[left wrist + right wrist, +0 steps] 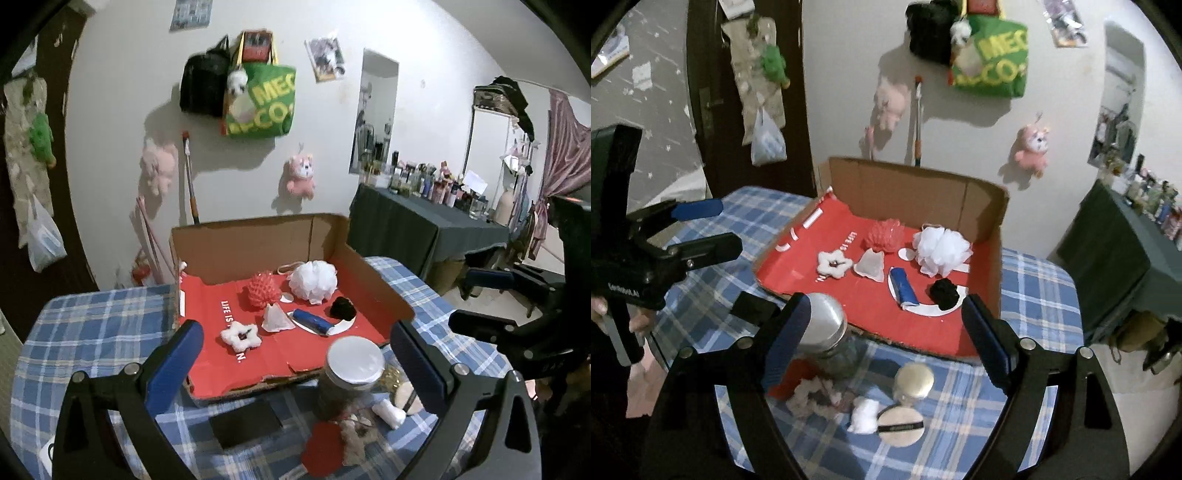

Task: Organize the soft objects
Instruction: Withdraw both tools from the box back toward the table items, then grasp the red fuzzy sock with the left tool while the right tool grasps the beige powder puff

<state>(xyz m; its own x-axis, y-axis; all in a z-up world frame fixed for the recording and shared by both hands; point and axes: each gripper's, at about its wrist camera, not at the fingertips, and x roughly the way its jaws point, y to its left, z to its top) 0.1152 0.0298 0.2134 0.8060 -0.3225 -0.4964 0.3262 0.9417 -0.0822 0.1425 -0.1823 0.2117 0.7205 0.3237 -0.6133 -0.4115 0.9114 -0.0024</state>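
We take the soft things still outside the box as the ones the next move concerns: a white cotton wad [863, 414], a round powder puff [900, 425] touching it, and a pale fluffy scrunchie [812, 398] just to its left, all lying on the plaid worktop [1039, 295] in the lower centre of the right wrist view. A red felt piece [322, 448] sits beside the scrunchie in the lower part of the left wrist view.

In the right wrist view this cluster lies low between the 2 blue-padded fingers [786, 339], below and short of their tips, so we judge the right gripper [886, 332] must tip down and draw back a little to reach it. The puff's black band runs left to right across the frame, roughly in line with the gap between the fingers.

In the left wrist view the same cluster sits lower right, near the right-hand finger, partly behind a tall jar with a white lid [352, 373]. We judge the right gripper the nearer and better lined up.

Both pairs of fingers stand spread wide and hold nothing; the left gripper [297, 354] also shows at the left edge of the right wrist view, spread there too.

Further out, in mid frame, the cardboard box [916, 184] with its red floor already holds a white mesh pouf [942, 251], a red spiky ball [884, 234], a white flower scrunchie [834, 264], a pale pouch [870, 266], a blue roll [903, 288] and a black scrunchie [945, 293]. A small gold-lidded jar [913, 380] stands just above the puff.
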